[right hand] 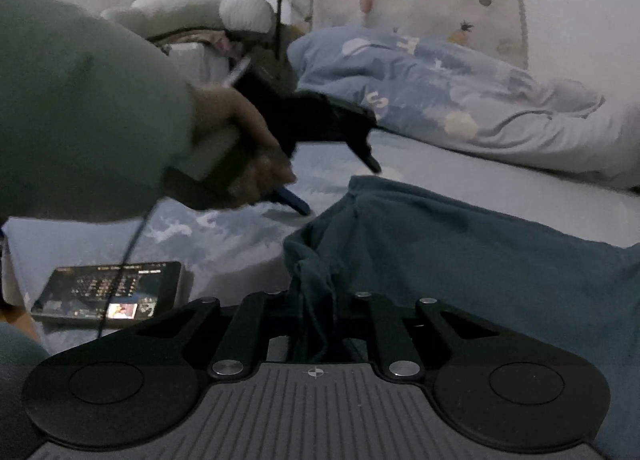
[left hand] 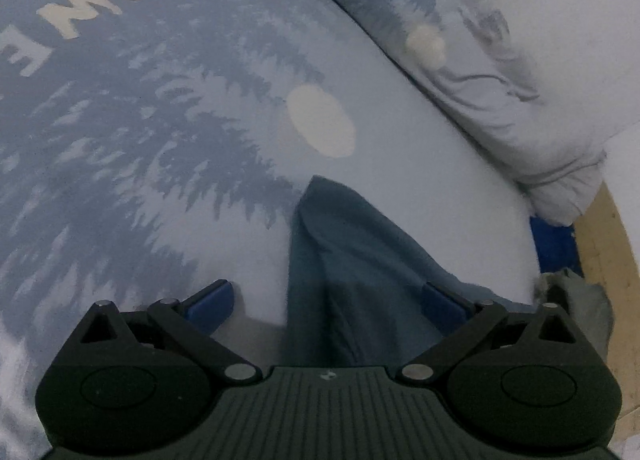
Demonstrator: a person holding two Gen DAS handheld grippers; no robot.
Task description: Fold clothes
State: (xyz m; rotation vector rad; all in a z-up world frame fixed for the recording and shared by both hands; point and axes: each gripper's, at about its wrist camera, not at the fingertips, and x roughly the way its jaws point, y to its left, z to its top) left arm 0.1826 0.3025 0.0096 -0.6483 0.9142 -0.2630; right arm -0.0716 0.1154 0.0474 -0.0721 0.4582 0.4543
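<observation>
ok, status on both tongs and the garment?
Left tongs open over dark teal cloth garment. Right tongs shut on it. Black phone lies nearby on bed.

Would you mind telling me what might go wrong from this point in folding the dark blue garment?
1. The right gripper pinches only a thin bunched edge of the dark blue garment; it may slip out if pulled.
2. The left gripper is open with the garment's corner between its fingers; closing low could also catch the printed bedsheet.
3. A phone with a cable lies on the bed beside the garment; dragged fabric might snag it.
</observation>
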